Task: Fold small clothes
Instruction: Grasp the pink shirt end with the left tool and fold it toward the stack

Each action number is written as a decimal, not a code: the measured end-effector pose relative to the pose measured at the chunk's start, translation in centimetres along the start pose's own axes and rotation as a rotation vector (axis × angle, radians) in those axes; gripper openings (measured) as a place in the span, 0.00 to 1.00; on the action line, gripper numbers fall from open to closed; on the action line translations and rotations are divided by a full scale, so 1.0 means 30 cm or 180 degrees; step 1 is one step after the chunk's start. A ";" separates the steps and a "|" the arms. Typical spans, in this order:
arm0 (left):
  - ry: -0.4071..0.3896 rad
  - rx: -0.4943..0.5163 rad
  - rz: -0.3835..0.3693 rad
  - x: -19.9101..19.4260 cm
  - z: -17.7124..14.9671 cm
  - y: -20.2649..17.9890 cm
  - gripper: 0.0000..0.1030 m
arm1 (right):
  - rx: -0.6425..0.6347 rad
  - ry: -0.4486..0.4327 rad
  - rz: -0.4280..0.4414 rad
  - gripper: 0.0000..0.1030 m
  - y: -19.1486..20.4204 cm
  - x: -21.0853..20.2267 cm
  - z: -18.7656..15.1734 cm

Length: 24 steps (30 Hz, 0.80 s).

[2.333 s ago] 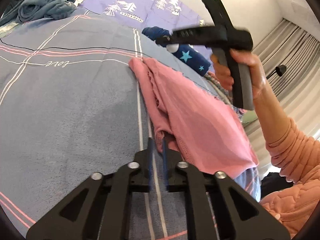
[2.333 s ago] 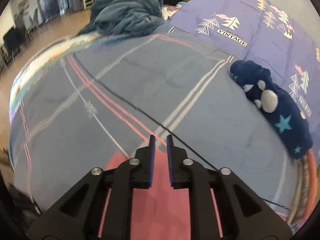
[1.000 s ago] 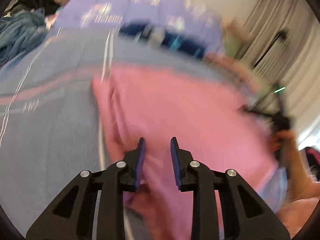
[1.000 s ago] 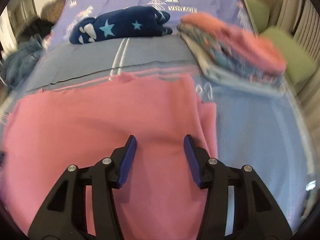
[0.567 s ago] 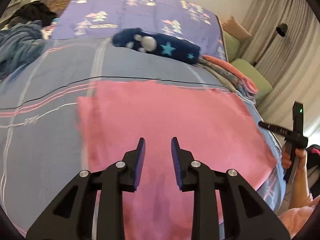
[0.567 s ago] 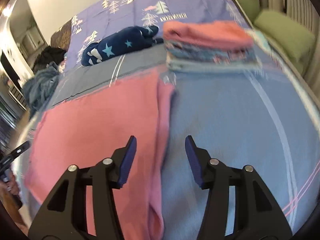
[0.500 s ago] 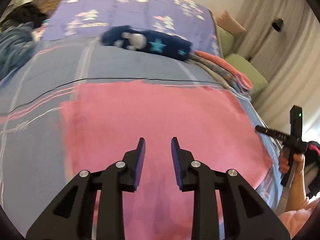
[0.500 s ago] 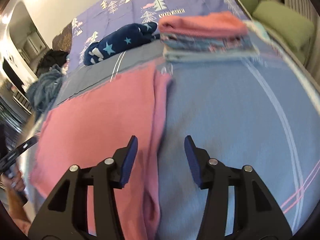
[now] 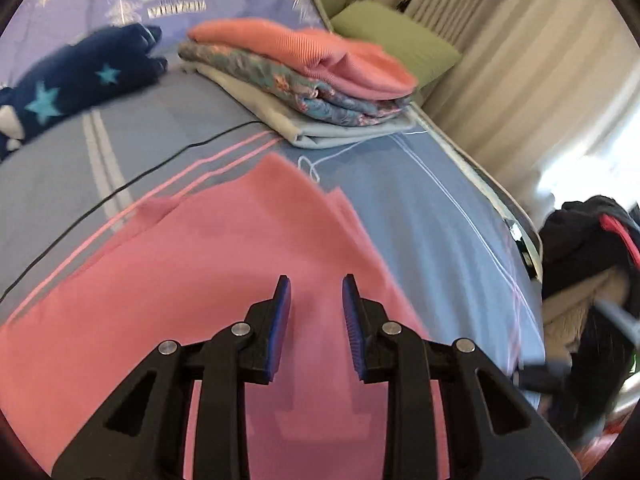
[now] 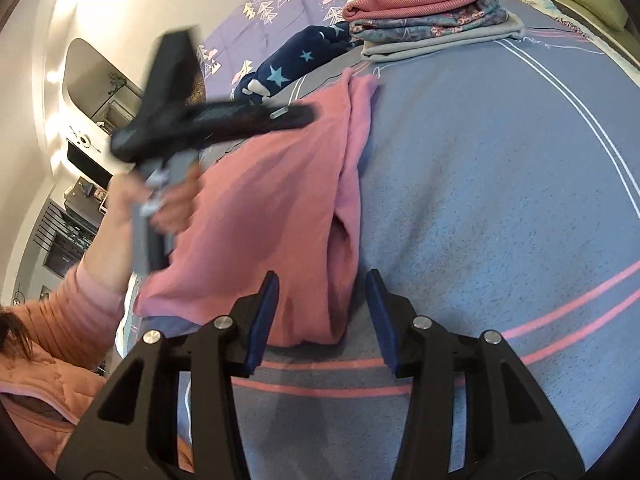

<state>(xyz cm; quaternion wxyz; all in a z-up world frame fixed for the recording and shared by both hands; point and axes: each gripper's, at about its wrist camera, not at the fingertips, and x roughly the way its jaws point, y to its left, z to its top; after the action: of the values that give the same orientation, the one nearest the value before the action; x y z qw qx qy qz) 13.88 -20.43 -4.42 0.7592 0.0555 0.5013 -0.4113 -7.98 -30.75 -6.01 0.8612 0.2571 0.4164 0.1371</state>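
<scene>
A pink garment lies spread flat on the blue striped bedspread; it also shows in the right wrist view. My left gripper is open and empty, hovering over the garment's right part. My right gripper is open and empty just above the garment's near right corner, where the edge is doubled over. The left gripper also shows in the right wrist view, blurred, held above the cloth.
A stack of folded clothes sits at the far end of the bed, also in the right wrist view. A navy star-patterned garment lies beside it. Green cushions and curtains are at the right. A dark bag sits off the bed's edge.
Both grippers let go of the pink garment, which now lies spread. The left gripper swung right toward the folded stack. The right gripper dropped to the near right corner.
</scene>
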 end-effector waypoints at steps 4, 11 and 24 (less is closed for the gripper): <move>0.0232 -0.0097 0.0147 0.101 0.105 -0.048 0.53 | -0.0073 0.0033 0.0027 0.45 0.004 0.017 0.001; 0.0572 0.0211 0.1110 0.219 0.187 -0.157 0.30 | -0.0105 -0.0017 0.0050 0.45 0.007 0.017 -0.014; 0.0051 -0.0307 0.0617 0.139 0.254 -0.088 0.01 | 0.0224 0.0100 0.0057 0.10 -0.023 -0.046 -0.070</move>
<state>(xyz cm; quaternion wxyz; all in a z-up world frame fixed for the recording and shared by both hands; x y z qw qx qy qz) 18.20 -28.33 -3.17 0.7932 0.0705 0.5189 -0.3108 -10.47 -31.25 -6.59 0.8437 0.2889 0.4321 0.1342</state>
